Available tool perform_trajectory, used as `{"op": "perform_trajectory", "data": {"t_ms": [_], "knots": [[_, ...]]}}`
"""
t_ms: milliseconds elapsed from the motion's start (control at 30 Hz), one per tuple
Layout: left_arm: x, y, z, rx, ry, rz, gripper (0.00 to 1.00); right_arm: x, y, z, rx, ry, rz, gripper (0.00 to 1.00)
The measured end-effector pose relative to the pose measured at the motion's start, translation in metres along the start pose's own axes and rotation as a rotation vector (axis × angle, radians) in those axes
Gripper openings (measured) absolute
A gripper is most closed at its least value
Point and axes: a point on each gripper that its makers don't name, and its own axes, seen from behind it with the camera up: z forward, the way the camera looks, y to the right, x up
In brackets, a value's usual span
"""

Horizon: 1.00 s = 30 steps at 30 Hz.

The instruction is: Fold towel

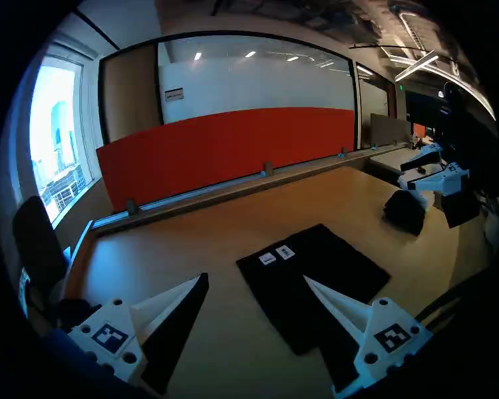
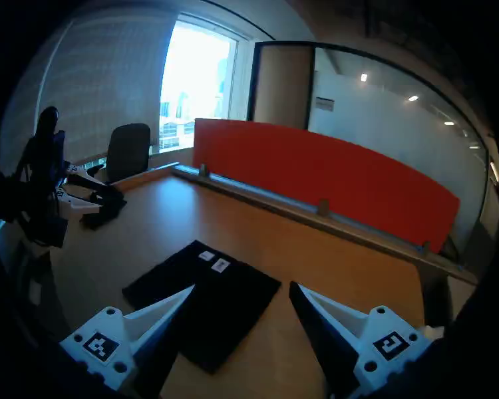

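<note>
A black towel (image 1: 316, 282) with two small white tags lies flat on the wooden desk (image 1: 183, 246), just ahead of my left gripper (image 1: 255, 279). That gripper's fingers stand wide apart with nothing between them. In the right gripper view the same towel (image 2: 216, 296) appears as two overlapping dark layers in front of my right gripper (image 2: 243, 287), which is open and holds nothing. Each gripper hovers above the desk near the towel's edge. The right gripper (image 1: 426, 183) is also seen far off at the right, and the left gripper (image 2: 83, 193) far off at the left.
An orange divider panel (image 1: 229, 153) runs along the desk's far edge, with a metal rail below it. A black office chair (image 2: 126, 149) stands by the window (image 2: 193, 86). Bare desk (image 2: 356, 279) surrounds the towel on all sides.
</note>
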Motion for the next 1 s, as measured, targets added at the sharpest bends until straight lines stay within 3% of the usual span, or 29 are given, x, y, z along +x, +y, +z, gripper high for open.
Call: {"op": "perform_trajectory", "data": {"t_ms": [400,700,1000], "knots": [[-0.046,0.025,0.014,-0.05,-0.076,0.014,0.94,-0.048,-0.021,0.017,0.042,-0.075,-0.032,1.0],[-0.081,0.042,0.026,-0.082,-0.138,0.021,0.95,-0.087,-0.031,0.028,0.051,-0.126,-0.008,1.0],[-0.117,0.051,0.04,-0.102,-0.198,0.039,0.94,-0.12,-0.038,0.039,0.067,-0.155,0.03,1.0]]}}
